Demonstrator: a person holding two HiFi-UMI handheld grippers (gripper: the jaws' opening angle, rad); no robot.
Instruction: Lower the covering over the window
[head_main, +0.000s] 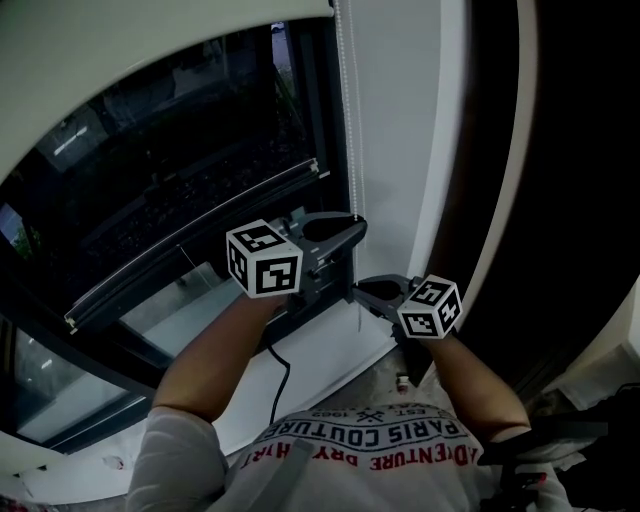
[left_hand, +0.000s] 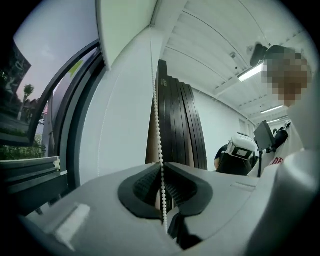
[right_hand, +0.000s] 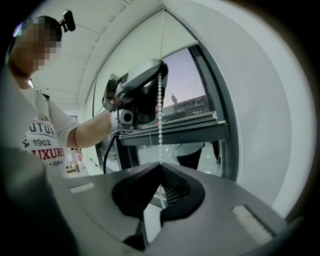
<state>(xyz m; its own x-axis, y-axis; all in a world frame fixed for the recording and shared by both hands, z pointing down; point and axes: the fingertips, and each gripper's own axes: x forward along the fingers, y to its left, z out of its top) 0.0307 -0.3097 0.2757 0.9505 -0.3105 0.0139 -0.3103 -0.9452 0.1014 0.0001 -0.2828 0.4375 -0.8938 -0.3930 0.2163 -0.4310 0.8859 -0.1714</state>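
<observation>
Both grippers are clamped on the chain (head_main: 349, 120) at the right edge of the window (head_main: 180, 170): left gripper (head_main: 345, 228) higher up, right gripper (head_main: 366, 291) just below it, each with jaws pinched shut on the beads. Blind (head_main: 150, 40) sits up near the top and nearly all the glass is bare, so I'd call the task barely started. What's left, as I read it, is most of the job: hand-over-hand pulls on the chain until the blind reaches the bottom of the window.
</observation>
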